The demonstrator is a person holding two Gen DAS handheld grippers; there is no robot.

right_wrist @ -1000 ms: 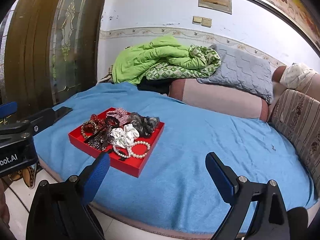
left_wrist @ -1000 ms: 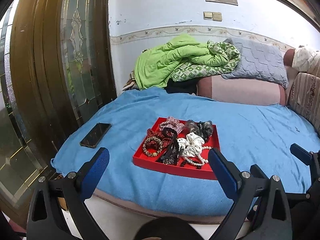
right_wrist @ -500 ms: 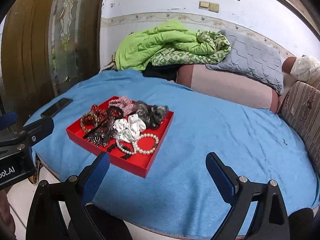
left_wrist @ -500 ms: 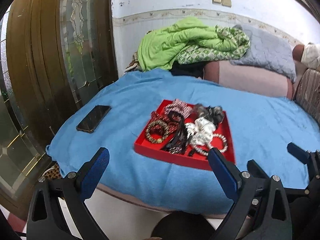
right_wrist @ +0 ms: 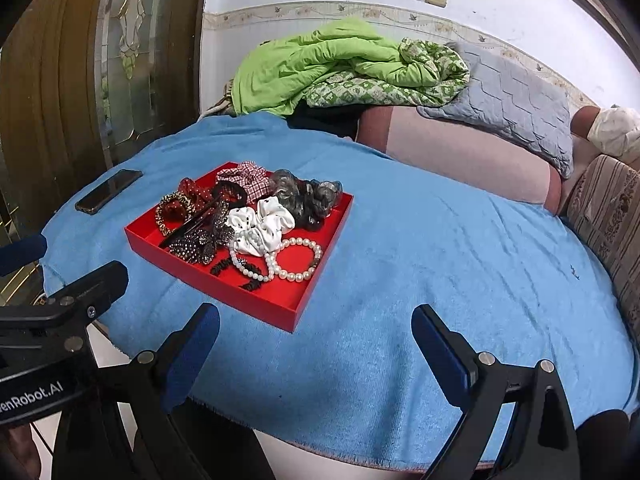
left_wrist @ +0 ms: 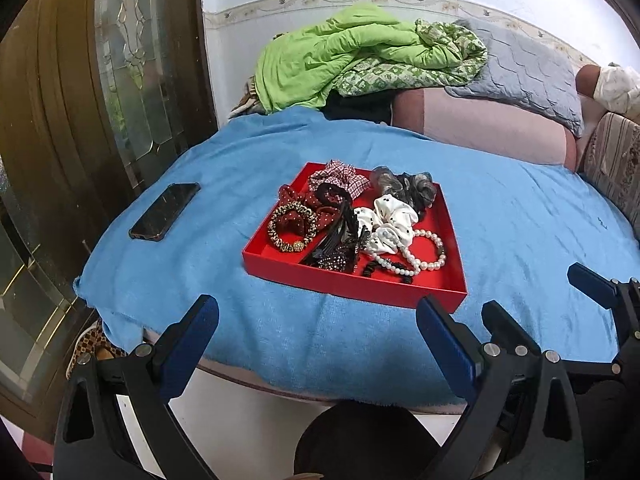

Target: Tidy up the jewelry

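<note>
In the left wrist view, a shallow square red cardboard tray [left_wrist: 352,284] is seen lying flat on the blue towelling cover of the bed [left_wrist: 520,232], near its front edge. The tray is filled with a loose tangle: a leopard-print fabric scrunchie [left_wrist: 290,230] at the left, a white dotted satin scrunchie [left_wrist: 390,220] in the middle, a white pearl bead bracelet [left_wrist: 428,250] at the right, and black beaded hair clips [left_wrist: 334,254] between them. A black smartphone [left_wrist: 165,211] lies apart to the left. The left tongs [left_wrist: 318,338] are held spread wide and empty, short of the tray.

In the right wrist view, the right tongs [right_wrist: 316,344] are likewise released and grasp nothing, hovering before the tray's near corner [right_wrist: 256,302]. The bracelet [right_wrist: 298,260] lies nearest this side, touching the white scrunchie [right_wrist: 260,230].

All pieces are judged light. The scrunchies should be soft and forgiving, best pinched across a fold. The pearls are probably hard and slippery on an elastic string; a hold across the strand at its free outer arc seems safest, lest neighbouring pieces be dragged along.
</note>
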